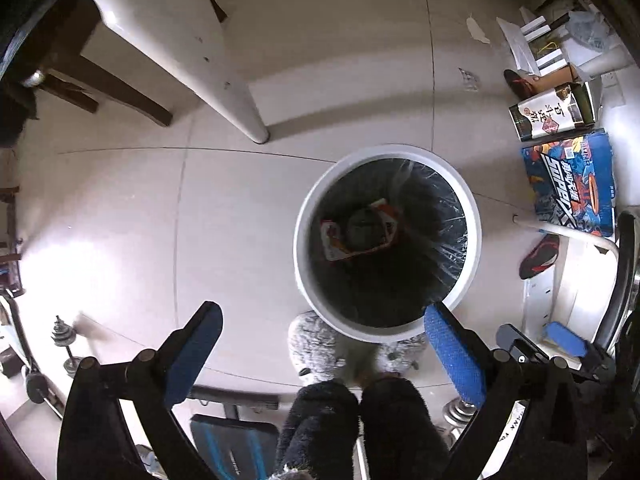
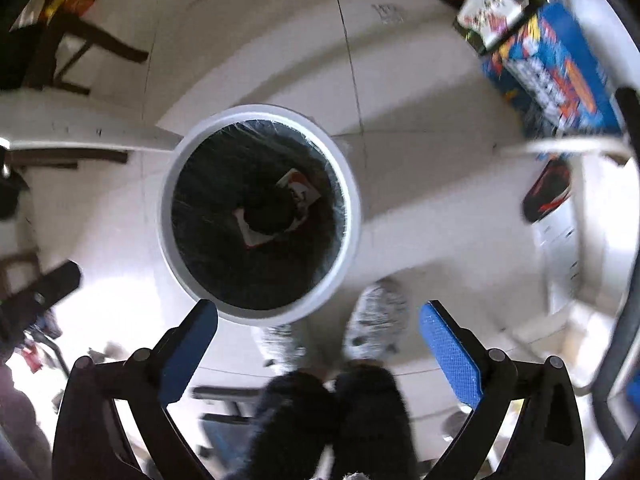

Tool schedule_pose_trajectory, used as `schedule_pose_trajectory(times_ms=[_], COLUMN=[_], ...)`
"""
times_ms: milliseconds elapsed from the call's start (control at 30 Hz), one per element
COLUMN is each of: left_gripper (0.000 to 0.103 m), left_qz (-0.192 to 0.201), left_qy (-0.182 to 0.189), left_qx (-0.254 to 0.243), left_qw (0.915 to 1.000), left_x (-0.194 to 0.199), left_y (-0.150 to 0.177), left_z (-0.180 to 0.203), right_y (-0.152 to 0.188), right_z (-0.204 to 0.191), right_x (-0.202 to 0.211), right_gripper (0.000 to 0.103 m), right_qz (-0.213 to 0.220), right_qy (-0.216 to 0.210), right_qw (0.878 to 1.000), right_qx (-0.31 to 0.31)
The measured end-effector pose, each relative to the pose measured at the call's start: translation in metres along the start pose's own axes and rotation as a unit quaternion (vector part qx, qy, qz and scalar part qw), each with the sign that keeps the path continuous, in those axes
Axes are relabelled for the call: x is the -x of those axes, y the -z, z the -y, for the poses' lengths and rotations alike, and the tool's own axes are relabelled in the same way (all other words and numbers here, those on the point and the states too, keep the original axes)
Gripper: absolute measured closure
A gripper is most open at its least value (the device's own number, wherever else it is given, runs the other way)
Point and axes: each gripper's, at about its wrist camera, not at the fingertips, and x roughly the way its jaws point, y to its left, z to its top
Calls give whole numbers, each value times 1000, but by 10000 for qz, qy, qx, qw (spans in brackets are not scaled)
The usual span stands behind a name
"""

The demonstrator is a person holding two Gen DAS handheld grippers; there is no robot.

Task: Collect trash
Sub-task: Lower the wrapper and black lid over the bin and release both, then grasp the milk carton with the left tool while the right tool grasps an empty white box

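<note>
A round white trash bin [image 1: 474, 216] with a black liner stands on the tiled floor. Red-and-white packaging [image 1: 360, 232] lies at its bottom. My left gripper [image 1: 320, 332] is open and empty, held above the bin's near rim. The right wrist view shows the same bin [image 2: 352, 200] with the packaging [image 2: 296, 188] inside. My right gripper [image 2: 318, 320] is open and empty, above and just to the near right of the bin. The right gripper also shows at the left wrist view's right edge [image 1: 560, 344].
A white table leg [image 1: 240, 100] stands behind the bin. Boxes [image 1: 572, 184] and shoes [image 1: 540, 256] lie at the right. The person's slippered feet [image 1: 320, 344] stand by the bin. Dumbbells [image 1: 64, 340] and a bench [image 1: 228, 436] are near the bottom left.
</note>
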Motion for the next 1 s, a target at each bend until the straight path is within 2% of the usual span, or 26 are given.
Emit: schedule_pose_trajectory(times_ms=[167, 333, 700, 1000], left_gripper=[0, 0, 0, 0], left_qz=[50, 146, 347, 633], left_qy=[-204, -255, -193, -113], left_qx=[-136, -200, -267, -377], left_qw=[9997, 9994, 9989, 9972], left_x=[29, 68, 169, 273], left_y=[9, 20, 56, 80], left_z=[2, 7, 11, 6], right_y=[8, 15, 53, 90], right_z=[-3, -3, -20, -33], right_x=[25, 71, 206, 324], right_gripper=[1, 1, 1, 1], right_qz=[54, 206, 587, 814], right_qy=[182, 272, 219, 22], right_qw=[9998, 9994, 9979, 9965], right_qx=[60, 88, 175, 169])
